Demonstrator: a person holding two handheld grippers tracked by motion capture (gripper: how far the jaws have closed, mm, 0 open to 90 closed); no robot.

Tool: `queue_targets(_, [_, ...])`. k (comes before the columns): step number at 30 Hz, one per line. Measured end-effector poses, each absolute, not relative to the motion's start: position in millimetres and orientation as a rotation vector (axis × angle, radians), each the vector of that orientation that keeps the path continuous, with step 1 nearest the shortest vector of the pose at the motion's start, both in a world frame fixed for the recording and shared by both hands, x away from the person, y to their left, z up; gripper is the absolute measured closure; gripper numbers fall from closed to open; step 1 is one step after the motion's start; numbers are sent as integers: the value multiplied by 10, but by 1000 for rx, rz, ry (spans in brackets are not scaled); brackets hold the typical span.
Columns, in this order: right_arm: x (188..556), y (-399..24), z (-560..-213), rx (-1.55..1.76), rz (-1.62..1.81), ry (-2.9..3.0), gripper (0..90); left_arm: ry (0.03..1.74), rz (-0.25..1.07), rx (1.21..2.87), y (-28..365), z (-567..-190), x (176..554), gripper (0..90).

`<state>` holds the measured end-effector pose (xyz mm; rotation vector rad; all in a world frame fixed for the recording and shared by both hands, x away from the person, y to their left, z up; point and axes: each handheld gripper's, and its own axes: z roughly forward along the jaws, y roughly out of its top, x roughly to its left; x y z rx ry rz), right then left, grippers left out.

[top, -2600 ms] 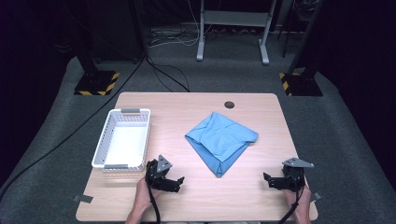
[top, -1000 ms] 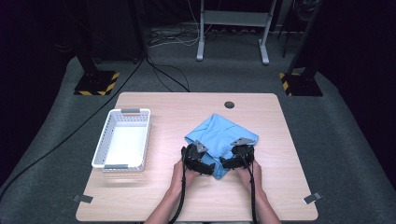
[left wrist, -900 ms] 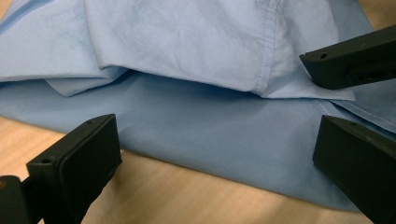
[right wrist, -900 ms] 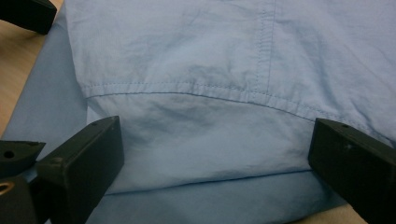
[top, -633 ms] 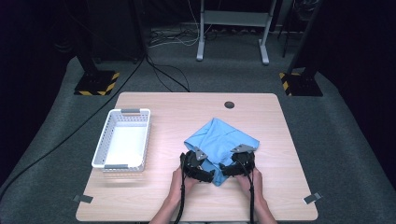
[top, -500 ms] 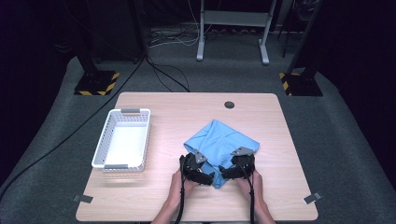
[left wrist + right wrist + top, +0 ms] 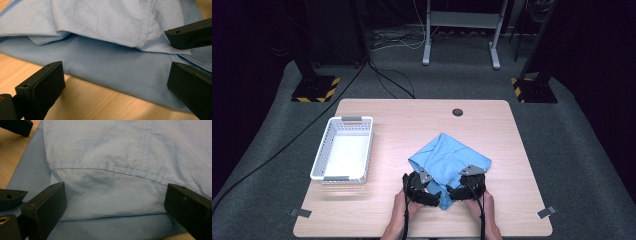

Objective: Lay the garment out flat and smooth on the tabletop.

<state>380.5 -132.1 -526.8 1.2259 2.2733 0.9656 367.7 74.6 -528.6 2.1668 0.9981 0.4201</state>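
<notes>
Here the blue cloth [image 7: 447, 159] lies folded on the worktop [image 7: 402, 120], to the right of the white basket [image 7: 343, 149] and well apart from it. Both tools meet at the cloth's near corner. The left hand-held gripper [image 7: 428, 196] sits at that corner's left edge, its jaws spread wide, with the cloth's hem [image 7: 120, 75] lying on the wood between them and gripped by neither. The right hand-held gripper [image 7: 455, 192] sits just beside it, on the corner's right, jaws likewise wide apart over a stitched fold [image 7: 107, 167] of the fabric, nothing clamped. The cloth rests flat against the worktop, away from the basket.
</notes>
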Motion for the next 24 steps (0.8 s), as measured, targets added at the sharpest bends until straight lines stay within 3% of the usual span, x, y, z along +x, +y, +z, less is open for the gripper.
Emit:
queue_targets(14, [3547,-1332,-5270,1213,973,2300,37,999,421,2166,761,-5291,3386,10])
queue_targets(24, [3634,-1257,-5189,1164,930,2388,48,998,420,2166,761,-5290,3388,9])
